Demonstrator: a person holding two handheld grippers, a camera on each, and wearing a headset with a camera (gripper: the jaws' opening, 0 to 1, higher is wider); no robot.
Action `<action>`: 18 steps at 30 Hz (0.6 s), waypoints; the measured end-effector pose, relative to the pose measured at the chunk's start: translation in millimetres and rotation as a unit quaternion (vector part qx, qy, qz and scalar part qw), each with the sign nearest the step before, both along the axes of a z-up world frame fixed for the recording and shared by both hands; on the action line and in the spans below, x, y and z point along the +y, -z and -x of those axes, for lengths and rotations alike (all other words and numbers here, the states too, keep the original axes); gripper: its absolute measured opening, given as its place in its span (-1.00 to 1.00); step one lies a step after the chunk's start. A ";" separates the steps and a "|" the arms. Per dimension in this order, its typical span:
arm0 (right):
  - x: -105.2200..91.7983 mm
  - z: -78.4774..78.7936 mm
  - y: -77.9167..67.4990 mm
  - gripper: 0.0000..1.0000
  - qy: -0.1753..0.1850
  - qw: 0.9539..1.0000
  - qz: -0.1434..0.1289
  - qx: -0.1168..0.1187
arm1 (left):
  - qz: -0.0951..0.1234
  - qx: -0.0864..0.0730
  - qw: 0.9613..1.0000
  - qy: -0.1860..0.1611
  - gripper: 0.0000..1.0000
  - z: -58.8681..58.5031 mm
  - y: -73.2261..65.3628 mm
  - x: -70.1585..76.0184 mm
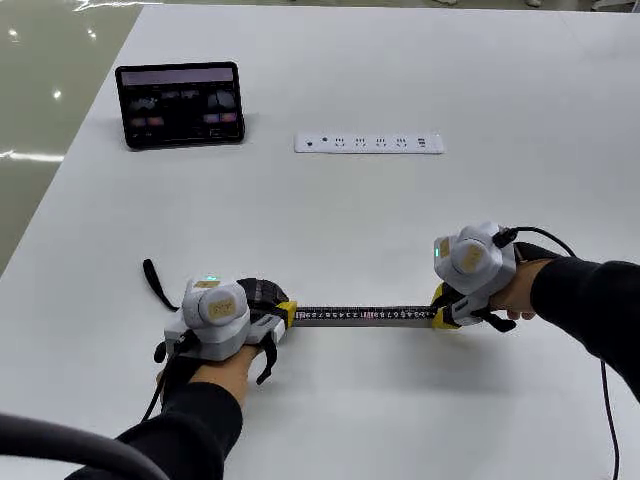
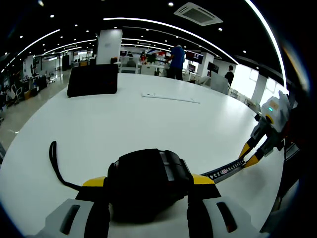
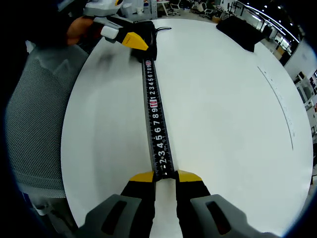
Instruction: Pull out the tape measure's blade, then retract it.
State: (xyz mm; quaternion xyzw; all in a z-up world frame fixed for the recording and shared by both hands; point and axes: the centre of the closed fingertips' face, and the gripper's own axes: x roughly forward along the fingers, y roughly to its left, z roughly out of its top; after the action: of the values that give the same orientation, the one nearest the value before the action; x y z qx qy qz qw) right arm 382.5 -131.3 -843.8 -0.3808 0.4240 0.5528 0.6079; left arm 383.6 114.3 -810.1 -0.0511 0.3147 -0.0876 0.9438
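A black tape measure case (image 1: 262, 298) rests on the white table, clamped between the yellow-tipped jaws of my left gripper (image 1: 282, 316). In the left gripper view the case (image 2: 147, 179) sits between the jaws, its wrist strap (image 2: 55, 161) trailing off to the left. The blade (image 1: 362, 316) is drawn out in a straight line to the right, lying flat on the table. My right gripper (image 1: 440, 316) is shut on the blade's tip. Printed numbers run along the blade (image 3: 156, 114) in the right gripper view, from my right gripper (image 3: 164, 176) up to the case (image 3: 146, 40).
A dark tablet (image 1: 180, 104) stands propped at the far left of the table (image 1: 400, 220). A white power strip (image 1: 368, 143) lies flat behind the blade. A cable (image 1: 607, 400) hangs from the right gripper. A grey mesh chair (image 3: 34, 114) sits by the table's near edge.
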 end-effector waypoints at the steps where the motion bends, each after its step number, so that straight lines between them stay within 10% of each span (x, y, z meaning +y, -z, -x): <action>1: 0.8 -0.2 0.0 -0.79 -0.001 1.000 -0.001 0.000 | 0.000 0.000 1.000 0.000 0.18 0.1 0.0 0.0; 18: 15.7 -1.8 -1.8 -0.81 -0.010 1.000 -0.016 -0.002 | 0.007 0.005 1.000 0.004 0.18 0.8 0.0 0.3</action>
State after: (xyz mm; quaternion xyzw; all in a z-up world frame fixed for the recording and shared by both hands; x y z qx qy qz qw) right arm 384.3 -115.6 -842.0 -0.3769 0.4100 0.5645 0.6093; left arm 382.8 114.6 -810.1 -0.0568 0.3186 -0.0935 0.9415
